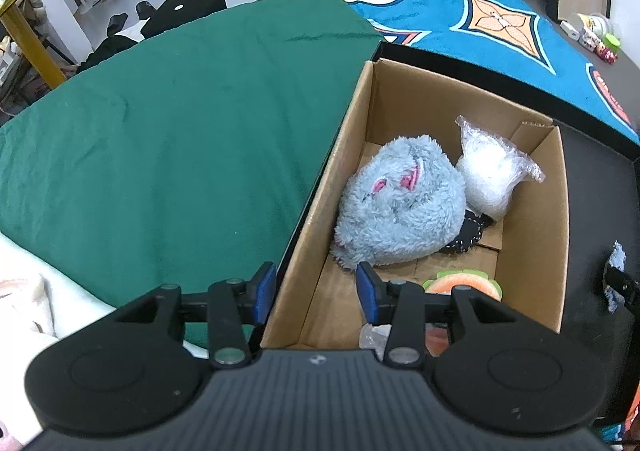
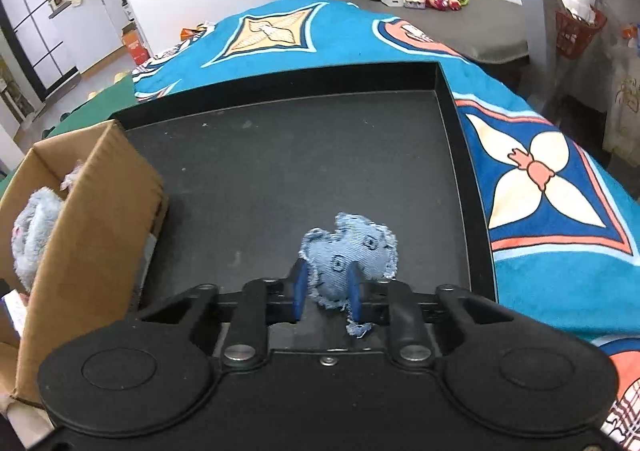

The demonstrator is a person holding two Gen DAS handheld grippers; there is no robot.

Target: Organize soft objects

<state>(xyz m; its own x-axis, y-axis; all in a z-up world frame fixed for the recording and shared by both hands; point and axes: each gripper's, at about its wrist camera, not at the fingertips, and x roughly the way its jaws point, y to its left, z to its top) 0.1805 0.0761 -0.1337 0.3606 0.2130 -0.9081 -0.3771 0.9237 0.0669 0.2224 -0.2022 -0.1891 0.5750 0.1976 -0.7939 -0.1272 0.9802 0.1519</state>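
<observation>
In the left wrist view the left gripper (image 1: 316,293) hangs over the near left corner of the cardboard box (image 1: 352,119), its jaws spread wide and grasping nothing; one blue pad sits outside the box's left wall, over the green cloth (image 1: 180,111), and the other sits inside the box. In the box, a fluffy grey-blue plush toy (image 1: 400,203) with pink ears fills the middle, touching a clear bag of white stuffing (image 1: 492,175) that leans in the far right corner. A dark spotted fabric piece (image 1: 472,231) shows from under the plush on its right side, and an orange and green soft toy (image 1: 464,285) lies at the near end of the box, partly hidden by the gripper. The box stands in a black tray (image 1: 592,179), with a blue patterned blanket (image 1: 500,23) beyond it. At the right edge of the box view, a scrap of blue denim shows on the other gripper. In the right wrist view the right gripper (image 2: 326,293) has its jaws clenched on a small denim soft toy (image 2: 352,255) with frayed edges, held above the black tray (image 2: 300,155), to the right of the cardboard box (image 2: 104,211) and well apart from it. The plush toy (image 2: 30,227) is visible inside the box over its wall. The patterned blanket (image 2: 560,211) lies beyond the tray on the far and right sides.
</observation>
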